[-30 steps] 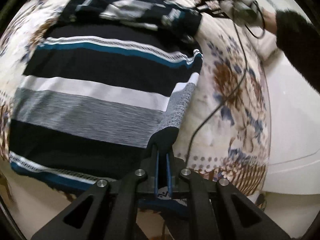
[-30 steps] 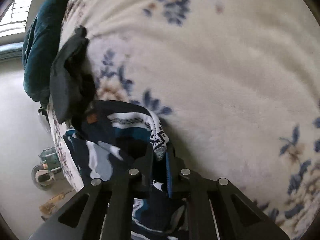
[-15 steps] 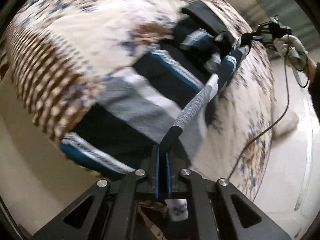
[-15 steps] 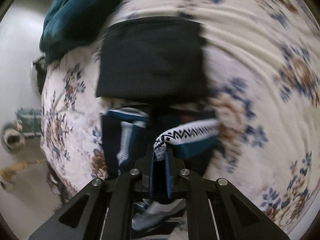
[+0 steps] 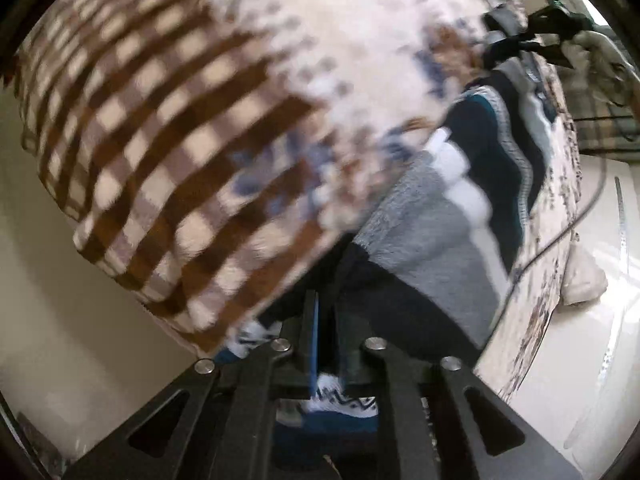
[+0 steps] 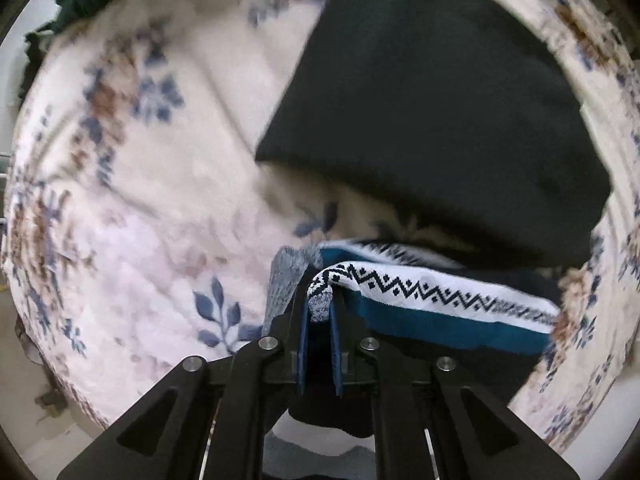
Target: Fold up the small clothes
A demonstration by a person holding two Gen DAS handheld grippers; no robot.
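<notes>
My left claw (image 5: 326,320) is pinched tight on a dark edge of the striped sweater (image 5: 452,216), the cloth caught between its blue-lined fingers, and the garment runs away from the tips up and to the right in bands of navy, grey, white and teal. Just left of the tips and spreading up across most of that view lies the floral blanket (image 5: 180,120) with its brown checked border, blurred. Far ahead to the upper right I see my right claw (image 5: 516,42) gripping the other end of the same sweater, a pale gloved hand (image 5: 592,52) behind it and a thin black cable (image 5: 576,216) hanging down the right side. From the right wrist, that claw (image 6: 320,322) is clamped on a folded lip of the sweater (image 6: 432,300), where a white band with a black zigzag pattern and a teal stripe trail off to the right of the tips. Directly ahead and above them a dark folded garment (image 6: 436,112) lies flat on the blanket (image 6: 160,208), near the sweater; I cannot tell whether they touch.
</notes>
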